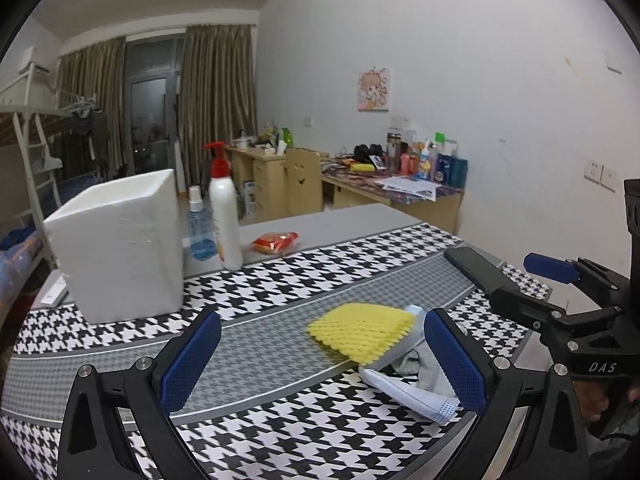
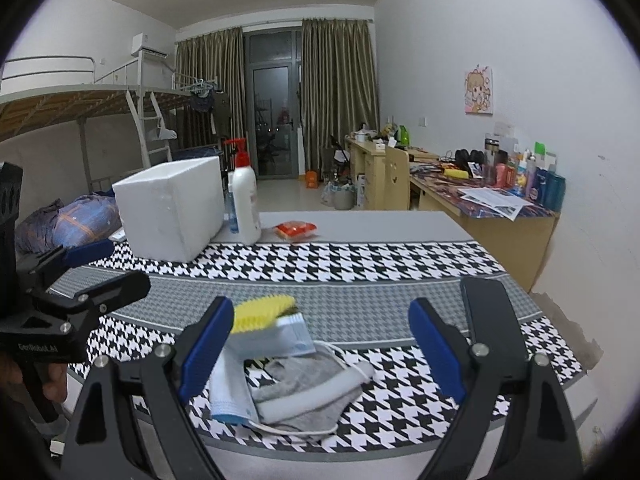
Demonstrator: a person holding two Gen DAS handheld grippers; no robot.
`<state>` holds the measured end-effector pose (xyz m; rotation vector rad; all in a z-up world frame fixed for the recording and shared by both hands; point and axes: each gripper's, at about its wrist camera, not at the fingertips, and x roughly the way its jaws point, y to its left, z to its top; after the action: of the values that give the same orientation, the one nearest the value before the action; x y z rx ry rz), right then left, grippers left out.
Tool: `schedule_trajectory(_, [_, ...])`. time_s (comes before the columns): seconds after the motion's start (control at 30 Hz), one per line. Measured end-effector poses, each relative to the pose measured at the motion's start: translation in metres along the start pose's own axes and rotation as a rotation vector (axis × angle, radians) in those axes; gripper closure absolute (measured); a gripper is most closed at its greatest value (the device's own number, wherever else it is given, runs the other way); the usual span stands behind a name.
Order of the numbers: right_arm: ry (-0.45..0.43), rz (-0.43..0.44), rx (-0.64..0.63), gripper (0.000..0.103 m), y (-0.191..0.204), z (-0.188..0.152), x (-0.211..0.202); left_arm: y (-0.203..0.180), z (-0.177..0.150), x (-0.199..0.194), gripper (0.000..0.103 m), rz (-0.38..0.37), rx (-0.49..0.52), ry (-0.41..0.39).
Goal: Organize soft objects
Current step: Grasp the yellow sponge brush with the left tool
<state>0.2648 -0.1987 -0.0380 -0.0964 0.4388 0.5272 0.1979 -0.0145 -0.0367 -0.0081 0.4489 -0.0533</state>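
Blue-padded fingers of both tools frame the near edge — the left gripper (image 1: 324, 360) and the right gripper (image 2: 322, 348) each stand with jaws spread wide, holding nothing. Beneath them stretches the houndstooth table cover (image 2: 360, 264). At its far left stands a white foam box (image 1: 120, 244), with a white pump bottle (image 1: 225, 216) just beside it. A black phone (image 2: 490, 312) lies by the right edge. The soft heap sits between the right fingers: grey sock (image 2: 308, 388), pale blue face mask (image 2: 280, 340), then yellow foam netting (image 1: 360, 330) at the back.
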Motion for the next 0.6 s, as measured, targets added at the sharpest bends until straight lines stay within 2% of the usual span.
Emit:
schedule_trajectory(0.1, [0.014,-0.002,0.003,0.011,-0.003,-0.006,0.003,-0.007,-0.001,0.010,0.001,-0.019,0.030,0.022])
schedule_trajectory(0.47, [0.069,-0.017,0.041,0.011,-0.023,-0.021,0.013,-0.026,-0.005,0.044,0.015,-0.088,0.091,0.116])
schedule_trajectory(0.6, [0.089,-0.010,0.045,0.011,-0.024,-0.026,0.018,-0.031,-0.007,0.056,0.026,-0.102,0.105,0.157])
